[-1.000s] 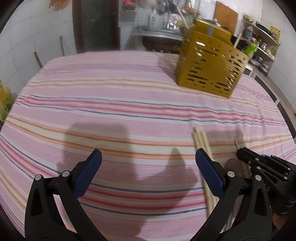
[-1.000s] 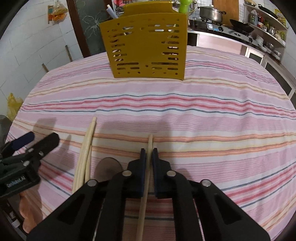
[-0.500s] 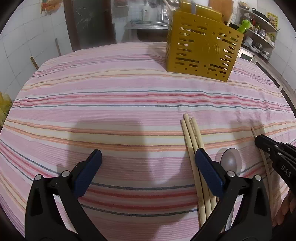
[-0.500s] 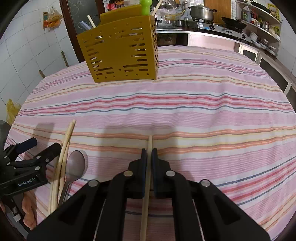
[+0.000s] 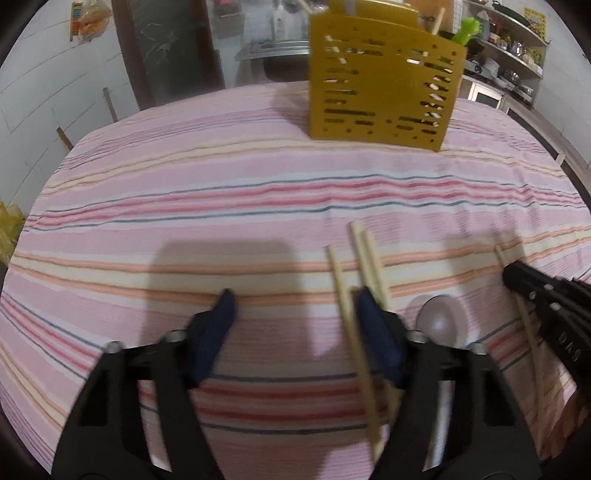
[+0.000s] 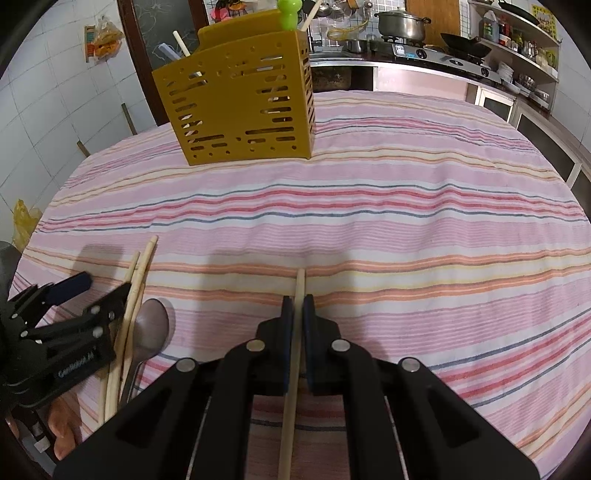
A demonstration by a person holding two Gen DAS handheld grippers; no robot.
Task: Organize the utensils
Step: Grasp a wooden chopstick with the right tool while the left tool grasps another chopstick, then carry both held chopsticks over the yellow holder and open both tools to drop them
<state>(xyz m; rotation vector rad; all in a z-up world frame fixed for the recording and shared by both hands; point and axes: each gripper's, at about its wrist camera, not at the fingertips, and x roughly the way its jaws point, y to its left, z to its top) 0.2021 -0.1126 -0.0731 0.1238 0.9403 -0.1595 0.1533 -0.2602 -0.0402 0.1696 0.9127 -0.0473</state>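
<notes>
Two grippers work over a striped cloth (image 6: 406, 221). Nearest in the right wrist view, the right gripper (image 6: 298, 306) has its blue pads pressed together on one chopstick (image 6: 291, 387), which runs between the fingers and pokes out a little past the tips, low over the cloth.

To its left, the left gripper (image 5: 295, 306) stands with its jaws wide apart and nothing between the pads. Three loose chopsticks (image 5: 365, 258) lie on the cloth at its right finger: one slim stick crosses just inside that finger, and two more lie side by side just outside it, their ends fanning forward. In the right wrist view only two of these are plainly separate beside that gripper.

One metal spoon (image 5: 439, 321) lies bowl forward just to the right of those sticks, between the two grippers, its handle running back under the left gripper's body.

Farther off, well apart from all this, one yellow slotted holder (image 6: 240, 99) stands upright on the cloth. Inside it are a green-topped utensil (image 6: 290, 13) and at least two pale sticks leaning out of the top; what else it holds is hidden by its walls.

Beyond the table, a pot (image 6: 400, 22) sits on a stove.
</notes>
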